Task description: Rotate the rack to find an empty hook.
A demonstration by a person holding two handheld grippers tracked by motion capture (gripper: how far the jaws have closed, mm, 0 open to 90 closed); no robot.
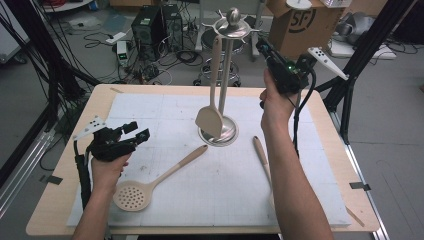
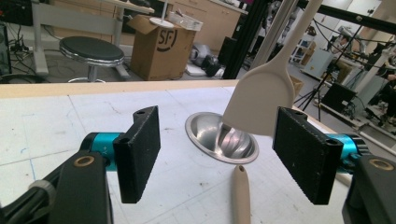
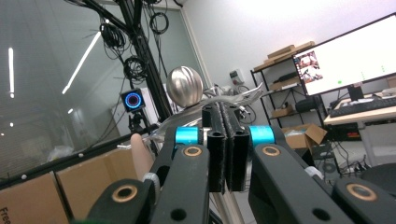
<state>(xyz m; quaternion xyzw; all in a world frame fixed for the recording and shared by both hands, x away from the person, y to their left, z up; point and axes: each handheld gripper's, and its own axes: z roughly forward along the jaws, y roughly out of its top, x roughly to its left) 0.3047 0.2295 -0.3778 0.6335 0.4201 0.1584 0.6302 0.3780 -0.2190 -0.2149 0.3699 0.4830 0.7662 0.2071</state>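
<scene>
Evidently, kitchen utensils are being hung one by one on the steel utensil stand (image 1: 226,75), and one round of that work looks finished. To the left of the stand, low over the mat, the left gripper (image 1: 138,133) is held with its jaws spread and nothing between them; in the left gripper view its pads frame the stand's round base (image 2: 222,140). Just in front and left of the stand, the slotted skimmer (image 1: 150,182) is seen lying flat, its handle tip pointed toward the base. On the stand itself, a pale spatula (image 1: 212,95) is hung from a hook, its blade down close to the base. To the right of the base, a third wooden handle (image 1: 260,152) is laid on the mat, its head hidden behind the person's right forearm. Right of the stand's top, the right gripper (image 1: 261,46) is raised beside the ball finial (image 3: 185,87), its jaws pressed together on nothing.

Next, it is judged, a lying utensil is to be picked up, the skimmer being nearest the open left gripper. A firm pinch on the handle would be called for, then a lift to a free hook without knocking the hung spatula.

The stand is set on a white gridded mat (image 1: 165,112) over a light wooden table (image 1: 50,200). Beyond the stand, a stool (image 1: 220,40), cables, computer towers and a cardboard box (image 1: 300,22) are seen on a grey floor.
</scene>
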